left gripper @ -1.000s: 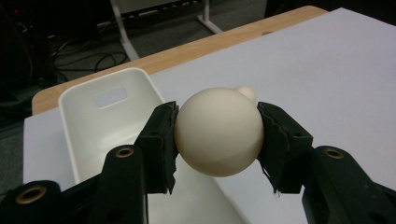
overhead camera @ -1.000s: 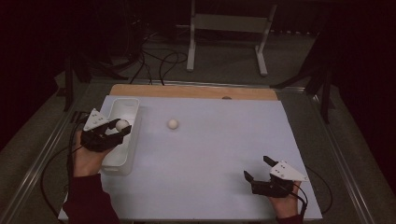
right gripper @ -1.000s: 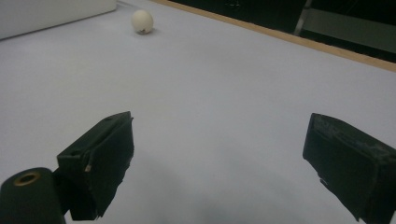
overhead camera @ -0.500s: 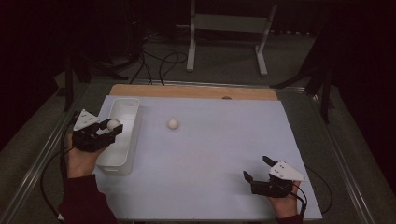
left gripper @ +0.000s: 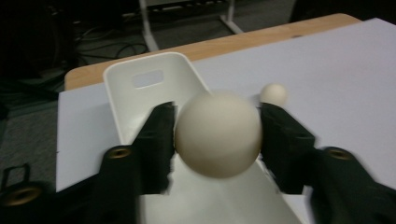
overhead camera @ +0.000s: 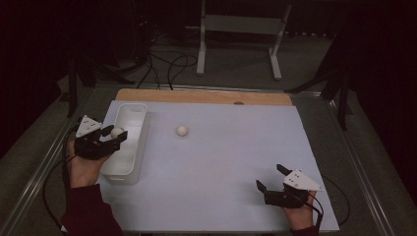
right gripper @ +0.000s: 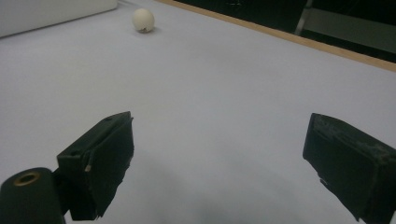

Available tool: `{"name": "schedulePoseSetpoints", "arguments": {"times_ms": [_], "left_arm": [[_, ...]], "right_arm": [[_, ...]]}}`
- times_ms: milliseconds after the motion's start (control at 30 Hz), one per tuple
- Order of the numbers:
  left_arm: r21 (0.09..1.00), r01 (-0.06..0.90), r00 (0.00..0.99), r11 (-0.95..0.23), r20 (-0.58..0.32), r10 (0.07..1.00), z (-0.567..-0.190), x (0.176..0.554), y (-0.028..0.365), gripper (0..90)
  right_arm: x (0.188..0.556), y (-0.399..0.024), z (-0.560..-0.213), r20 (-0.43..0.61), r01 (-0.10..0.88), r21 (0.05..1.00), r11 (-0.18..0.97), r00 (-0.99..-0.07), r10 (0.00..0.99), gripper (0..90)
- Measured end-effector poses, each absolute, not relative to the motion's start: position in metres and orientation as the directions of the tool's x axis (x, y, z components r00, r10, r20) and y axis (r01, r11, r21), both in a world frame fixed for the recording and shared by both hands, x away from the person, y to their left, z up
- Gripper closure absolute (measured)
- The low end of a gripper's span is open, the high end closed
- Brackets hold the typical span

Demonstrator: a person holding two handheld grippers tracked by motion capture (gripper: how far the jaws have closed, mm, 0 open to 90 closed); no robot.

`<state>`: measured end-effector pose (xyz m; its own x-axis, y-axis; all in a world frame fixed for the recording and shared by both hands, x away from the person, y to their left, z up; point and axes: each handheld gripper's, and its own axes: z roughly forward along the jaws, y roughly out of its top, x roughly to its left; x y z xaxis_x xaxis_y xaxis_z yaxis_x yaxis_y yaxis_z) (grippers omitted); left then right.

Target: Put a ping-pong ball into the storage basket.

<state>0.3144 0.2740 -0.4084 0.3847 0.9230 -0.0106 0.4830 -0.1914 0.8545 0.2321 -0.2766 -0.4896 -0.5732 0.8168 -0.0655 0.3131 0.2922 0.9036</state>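
a ball (left gripper: 218, 134) sits between the jaws of the left gripper (overhead camera: 109, 135), over the white bin (overhead camera: 129, 145) at the sheet's (overhead camera: 231, 167) left edge; the jaws have just been opening and look released. a second ball (overhead camera: 182, 130) lies mid-sheet. the right gripper (overhead camera: 269, 180) rests spread wide near the front right corner.

Cream ball (left gripper: 217, 134) between tool pads, above white bin (overhead camera: 129, 142); second ball (overhead camera: 182, 130) on sheet

Ball (left gripper: 218, 133) between left gripper (left gripper: 215, 135) jaws: cream, matt, smooth. Tray (overhead camera: 129, 142): white plastic, slight sheen. Table cover (overhead camera: 231, 152): white, matt, paper-like sheet. Far table edge (overhead camera: 196, 96): bare pale wood. Right gripper (right gripper: 219, 163) pads: black, dull, scuffed. Second ball (right gripper: 143, 20): matt.
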Motion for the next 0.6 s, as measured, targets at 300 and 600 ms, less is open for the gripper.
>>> {"name": "schedulePoseSetpoints", "arguments": {"times_ms": [300,600], "left_arm": [[0.85,0.502,0.36,-0.158,-0.039,0.932,-0.408,0.3169,0.2733,2.2],[0.867,0.478,0.386,-0.142,-0.062,0.92,-0.4041,0.3148,0.2716,1.3]], "right_arm": [[0.232,-0.2769,-0.4894,-0.068,0.312,0.903,0.294,-0.573,0.817,8.5],[0.2322,-0.2769,-0.4894,-0.067,0.314,0.903,0.293,-0.571,0.819,8.5]]}}
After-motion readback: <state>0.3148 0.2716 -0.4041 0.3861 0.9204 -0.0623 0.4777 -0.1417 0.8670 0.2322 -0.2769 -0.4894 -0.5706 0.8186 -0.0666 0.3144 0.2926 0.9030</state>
